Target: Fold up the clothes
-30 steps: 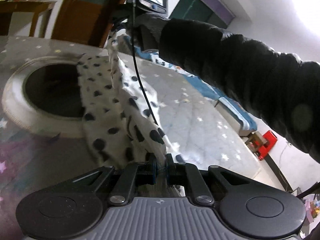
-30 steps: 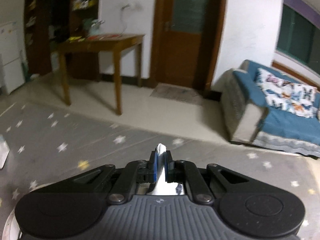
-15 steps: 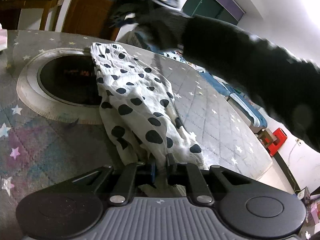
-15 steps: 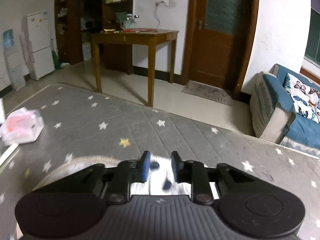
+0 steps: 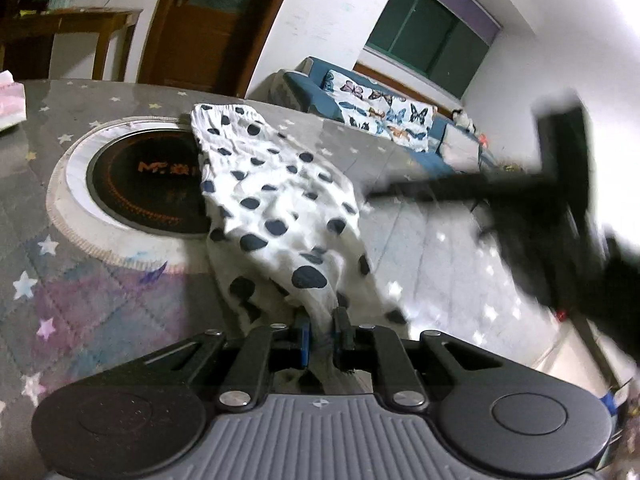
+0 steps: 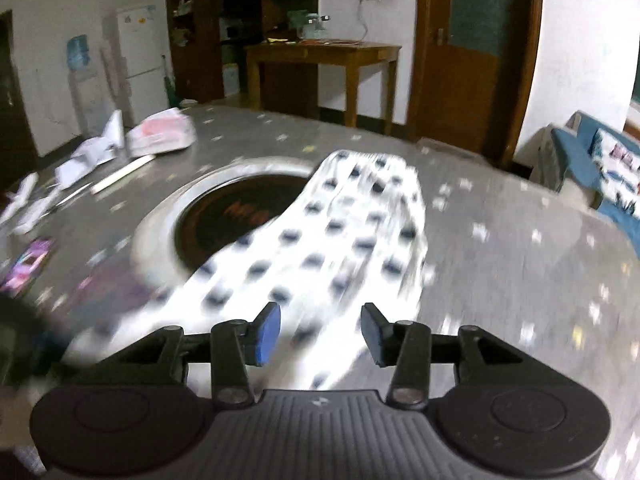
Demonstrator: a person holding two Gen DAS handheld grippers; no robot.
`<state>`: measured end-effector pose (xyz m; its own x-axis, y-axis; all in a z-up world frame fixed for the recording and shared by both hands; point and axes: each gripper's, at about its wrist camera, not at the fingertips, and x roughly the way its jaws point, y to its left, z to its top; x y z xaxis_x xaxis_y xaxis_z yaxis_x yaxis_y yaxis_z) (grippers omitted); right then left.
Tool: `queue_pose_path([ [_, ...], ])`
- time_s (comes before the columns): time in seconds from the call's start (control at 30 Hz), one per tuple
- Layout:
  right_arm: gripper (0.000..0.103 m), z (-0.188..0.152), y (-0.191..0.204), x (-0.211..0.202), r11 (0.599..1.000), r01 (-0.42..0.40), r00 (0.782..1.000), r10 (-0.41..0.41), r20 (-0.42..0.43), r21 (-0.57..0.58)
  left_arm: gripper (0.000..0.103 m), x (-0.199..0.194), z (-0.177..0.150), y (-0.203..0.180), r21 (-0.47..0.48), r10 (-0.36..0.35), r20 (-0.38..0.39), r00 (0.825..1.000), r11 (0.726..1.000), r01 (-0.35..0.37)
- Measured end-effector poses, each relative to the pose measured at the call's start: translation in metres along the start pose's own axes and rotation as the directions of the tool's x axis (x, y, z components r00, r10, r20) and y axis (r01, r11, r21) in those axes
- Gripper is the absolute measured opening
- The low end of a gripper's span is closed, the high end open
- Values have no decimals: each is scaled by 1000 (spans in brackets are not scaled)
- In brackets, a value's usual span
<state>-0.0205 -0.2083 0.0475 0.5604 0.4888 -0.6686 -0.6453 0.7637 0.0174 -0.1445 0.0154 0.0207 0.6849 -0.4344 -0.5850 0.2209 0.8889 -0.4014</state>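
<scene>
A white garment with dark polka dots (image 5: 276,204) lies stretched out on the grey star-patterned table cover (image 5: 440,264), partly over a round inset hob (image 5: 148,188). My left gripper (image 5: 321,330) is shut on the garment's near end, low over the table. My right gripper (image 6: 320,330) is open and empty above the near part of the garment (image 6: 340,248), which is blurred in the right wrist view. In the left wrist view the right gripper shows as a dark blur (image 5: 560,200) at the right.
The round hob with a pale rim (image 6: 236,208) sits left of the garment. A tissue pack (image 6: 160,136) and loose papers (image 6: 92,152) lie at the table's far left. A wooden table (image 6: 324,56) and a blue sofa (image 5: 384,108) stand beyond.
My right gripper let go of the garment's far end, opened wide and swung back to the right. The garment dropped from hanging to lying flat. My left gripper keeps its grip.
</scene>
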Motion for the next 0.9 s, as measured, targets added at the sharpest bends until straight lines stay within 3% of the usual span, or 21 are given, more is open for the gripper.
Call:
queue_pose_path([
  [0.17,58,-52,15,-45,999,-39,999,39,19,18,12,2,23,-15,9,-16,4,1000,1000,16],
  [0.3,63,-78,35,-64,997,-79,997,79,19,12,12,10,40,-29,15,-31,-7,999,999,31],
  [0.4,74,-89,53,-67,996,-84,996,85,24,-20,12,17,48,-38,19,-43,-22,999,999,44],
  [0.57,76,-97,88,-50,993,20,998,-12,69,-113,12,20,51,-46,0,-58,-33,998,998,58],
  [0.73,72,-102,101,-33,984,152,984,-143,105,-90,12,17,45,-36,-29,-61,-26,998,998,60],
  [0.9,67,-112,100,-38,963,243,968,-233,91,-118,13,12,29,-13,-50,-30,-49,998,998,28],
])
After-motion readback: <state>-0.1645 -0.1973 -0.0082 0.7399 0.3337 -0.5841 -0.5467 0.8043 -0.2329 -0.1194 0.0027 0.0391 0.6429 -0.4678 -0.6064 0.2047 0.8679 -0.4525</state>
